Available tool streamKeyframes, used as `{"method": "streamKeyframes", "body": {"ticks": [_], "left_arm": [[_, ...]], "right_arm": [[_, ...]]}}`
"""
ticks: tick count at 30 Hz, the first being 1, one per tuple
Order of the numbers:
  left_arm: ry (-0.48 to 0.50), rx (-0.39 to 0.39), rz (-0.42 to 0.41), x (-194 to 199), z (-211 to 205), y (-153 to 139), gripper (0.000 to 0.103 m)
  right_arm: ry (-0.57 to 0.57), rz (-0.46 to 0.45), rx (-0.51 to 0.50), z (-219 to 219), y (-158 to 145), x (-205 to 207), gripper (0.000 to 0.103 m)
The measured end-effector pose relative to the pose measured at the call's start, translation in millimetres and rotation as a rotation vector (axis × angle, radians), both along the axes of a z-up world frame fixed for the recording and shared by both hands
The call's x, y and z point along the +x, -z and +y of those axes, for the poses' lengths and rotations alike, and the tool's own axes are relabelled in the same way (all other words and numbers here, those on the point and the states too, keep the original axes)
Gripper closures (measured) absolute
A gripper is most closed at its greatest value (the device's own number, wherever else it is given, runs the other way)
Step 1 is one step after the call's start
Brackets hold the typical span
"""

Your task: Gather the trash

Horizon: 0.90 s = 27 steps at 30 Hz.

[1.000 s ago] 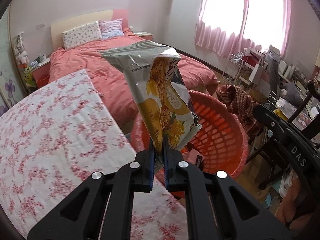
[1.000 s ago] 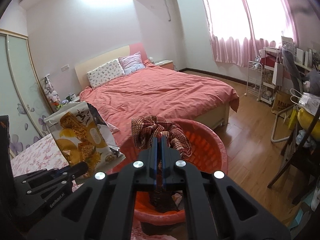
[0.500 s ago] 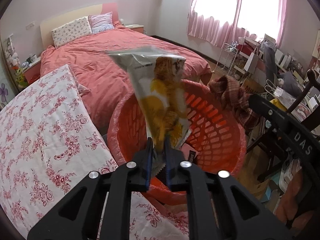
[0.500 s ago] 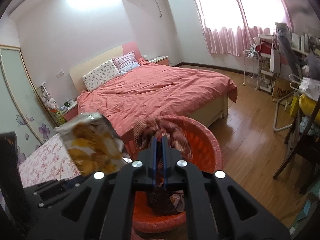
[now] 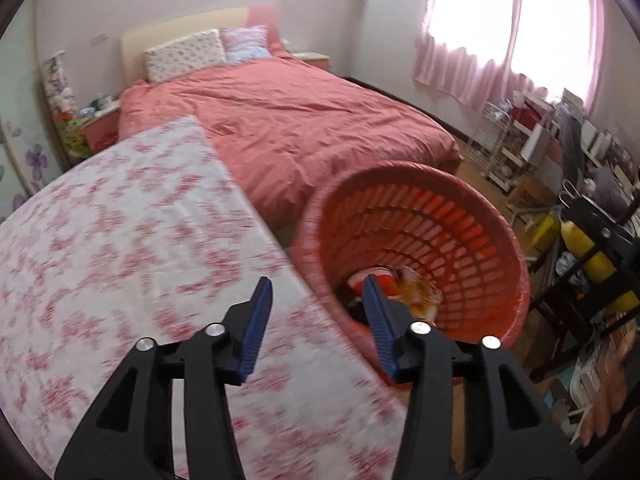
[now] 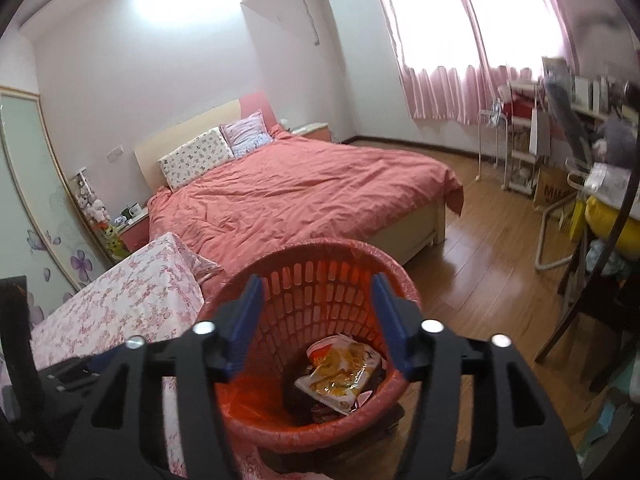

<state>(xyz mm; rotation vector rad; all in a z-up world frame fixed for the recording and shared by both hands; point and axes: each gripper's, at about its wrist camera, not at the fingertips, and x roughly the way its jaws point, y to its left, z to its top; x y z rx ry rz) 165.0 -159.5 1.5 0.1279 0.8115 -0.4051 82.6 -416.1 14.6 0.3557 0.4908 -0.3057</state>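
Holding both of my tongs spread wide and empty, I look down toward a red slotted laundry basket [image 6: 320,280] that serves as the trash bin. In the right wrist view, my right gripper [image 6: 318,284] hangs over the basket's near rim, its blue-padded fingers [image 6: 250,304] standing far apart at about 7 and 5 o'clock of the frame. Between them, down inside the basket at 6 o'clock, lies a yellow and white snack bag [image 6: 340,372], crumpled, resting on darker items I cannot make out clearly.

In the left wrist view, my left gripper [image 5: 318,288] is likewise gaping, with nothing between its fingers. Its left finger sits over a table covered in a white cloth with a red floral print [image 5: 120,240], which fills the frame from 7 to 10 o'clock. Its right finger overlaps the basket [image 5: 420,208], at 4 o'clock from center, just beside the table's edge. A blurred glimpse of the snack bag [image 5: 416,292] shows at the basket's bottom.

A bed with a coral-pink cover [image 6: 300,196] lies beyond the basket at 12 o'clock.
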Motion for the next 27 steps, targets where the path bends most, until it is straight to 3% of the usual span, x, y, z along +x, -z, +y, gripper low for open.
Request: {"method": "streamKeyframes", "body": {"ticks": [5,8,14,19,27], "left_arm": [[-0.073,-0.016,-0.061,-22,44,-17,0.038],[-0.119,-0.021,-0.103,-39,69,-25,0.027],[-0.201,-0.018,-0.19,-80,106,-35,0.008],[-0.259,-0.012,-0.248,-116,127,-36,0.003],[-0.348,0.013,-0.318,-158,143,-32,0.003]], "right_arm": [[-0.011,-0.039,-0.09,31,-18,-29,0.013],[-0.006,-0.059,-0.136,50,-24,-47,0.004],[0.046,-0.066,-0.281,87,-32,-84,0.004],[0.086,-0.072,-0.366,116,-34,-115,0.004],[0.048,-0.05,-0.355,147,-24,-147,0.004]]}}
